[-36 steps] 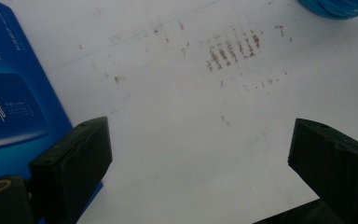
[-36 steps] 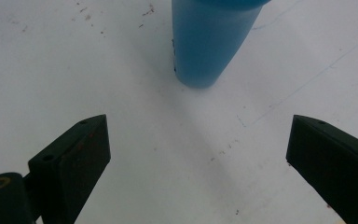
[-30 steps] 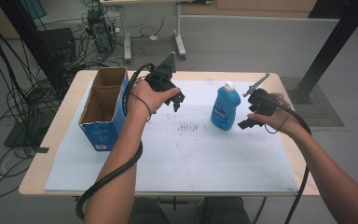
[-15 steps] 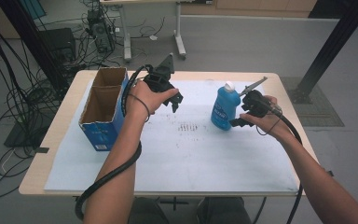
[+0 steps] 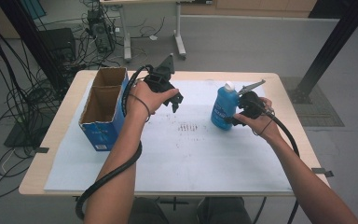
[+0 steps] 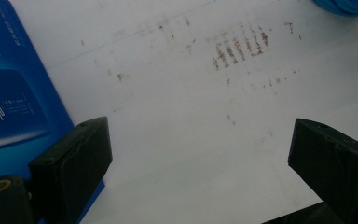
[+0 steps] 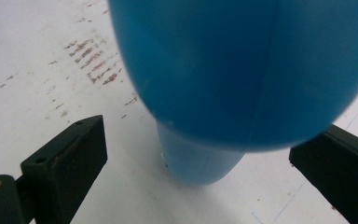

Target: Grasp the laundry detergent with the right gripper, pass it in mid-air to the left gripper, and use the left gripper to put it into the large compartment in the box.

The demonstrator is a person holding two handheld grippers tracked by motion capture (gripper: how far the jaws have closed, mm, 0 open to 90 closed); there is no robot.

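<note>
i see the blue bottle (image 5: pixel 224 109) standing upright on the white mat (image 5: pixel 177 154), on the right half of the table (image 5: pixel 42 158), with its white cap on top. my right gripper (image 5: pixel 235 116) is at the bottle's right side, low on the body. in the right gripper view the bottle (image 7: pixel 242 70) sits between the two black jaws, very near the camera — the jaws are spread wide, one on each side of it, and i see a gap at each side, so they are not pressing it. whether the bottle touches the inner part of the gripper i cannot tell.

my left gripper (image 5: pixel 175 100) is held above the mat, just beside the blue cardboard box (image 5: pixel 101 109) that stands open at the left edge of the mat. in the left gripper view its jaws are also wide apart with nothing between them — under them is the mat with a patch of small brown marks (image 6: pixel 240 46), and the side of the box (image 6: pixel 14 84) is at the left. the two grippers are well apart.
</note>
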